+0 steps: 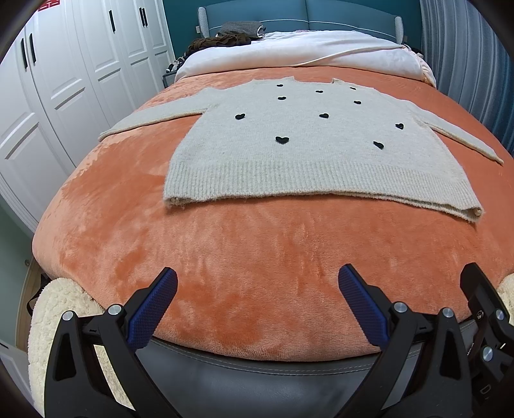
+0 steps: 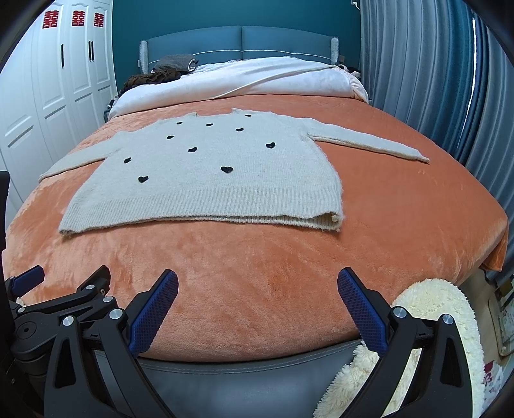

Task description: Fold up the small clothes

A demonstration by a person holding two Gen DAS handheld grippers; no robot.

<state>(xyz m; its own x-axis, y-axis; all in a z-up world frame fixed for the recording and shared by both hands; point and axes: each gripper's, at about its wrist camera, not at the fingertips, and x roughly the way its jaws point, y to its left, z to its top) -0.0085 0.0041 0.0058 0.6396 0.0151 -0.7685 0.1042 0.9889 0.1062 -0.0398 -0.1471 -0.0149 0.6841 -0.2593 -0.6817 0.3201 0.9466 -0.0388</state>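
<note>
The sweater is laid out flat, front side up, in the middle of the orange blanket that covers the bed. It's a pale grey knit with little black hearts scattered over the chest, I count 10 in the left wrist view. Both sleeves are stretched straight out to the sides, the ribbed hem faces the cameras, and the neck points toward the headboard. The hem corner on the sweater's right side is bulging up a bit so you can see the 2 layers.

Nothing is sitting on the sweater or between it and the tongs, just bare blanket. Past the neck there's a bunched white duvet, with some dark clothes piled at its left end, then the blue headboard. Off to the left of the sweater is a white wardrobe, off to the right grey-blue curtains.

The left gripper and the right gripper both hang over the near edge of the blanket, well short of the hem, fingers spread wide with nothing between them. They're side by side, each one peeks into the other's view. A fluffy cream sleeve shows by each one, and the bed's dark grey padded edge is right under them.
</note>
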